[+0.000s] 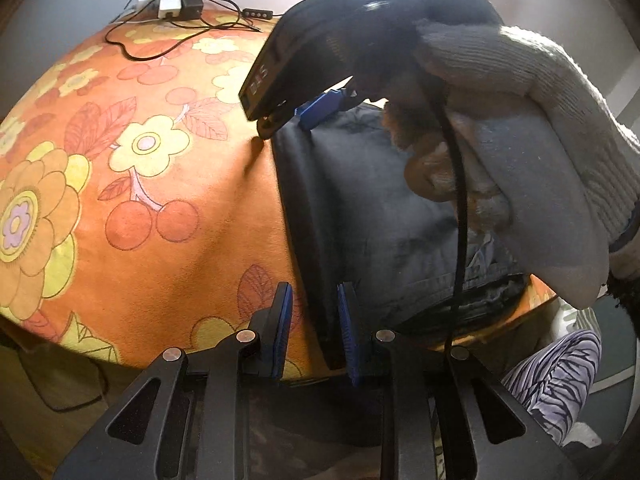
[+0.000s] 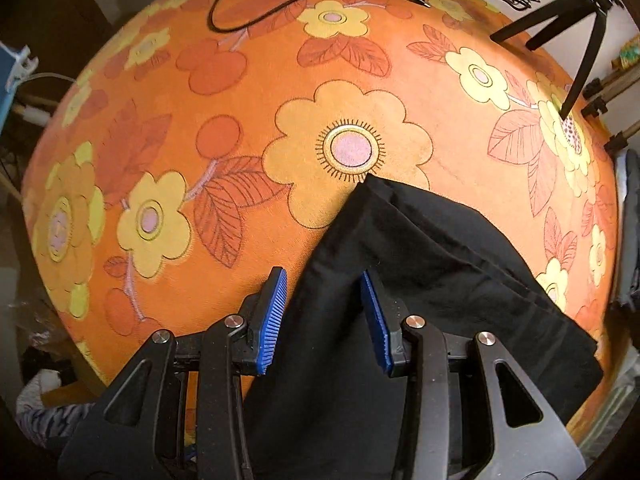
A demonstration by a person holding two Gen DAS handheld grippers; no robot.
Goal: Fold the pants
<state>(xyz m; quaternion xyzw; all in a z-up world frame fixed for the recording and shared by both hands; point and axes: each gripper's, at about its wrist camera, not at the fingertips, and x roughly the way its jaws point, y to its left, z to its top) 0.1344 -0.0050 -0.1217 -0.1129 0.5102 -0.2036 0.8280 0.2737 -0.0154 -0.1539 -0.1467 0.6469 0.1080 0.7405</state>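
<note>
Dark folded pants (image 1: 372,208) lie at the near right of a table under an orange flowered cloth (image 1: 160,200). My left gripper (image 1: 315,330) is shut on the thick left edge at the pants' near corner. That edge runs between the blue pads, tight against the right-hand one. My right gripper (image 1: 292,120), held by a gloved hand (image 1: 520,92), points down at the far left corner. In the right wrist view the black pants (image 2: 440,264) bunch between the pads of the right gripper (image 2: 326,316), which is shut on them. A pointed corner rests on the cloth (image 2: 240,80).
A white power strip (image 1: 172,0) and black cables (image 1: 160,48) lie at the table's far edge. Black tripod legs (image 2: 560,20) stand on the far right of the cloth. A black cord (image 1: 460,200) hangs from the right gripper over the pants. A zebra-patterned leg (image 1: 560,376) is below the table's edge.
</note>
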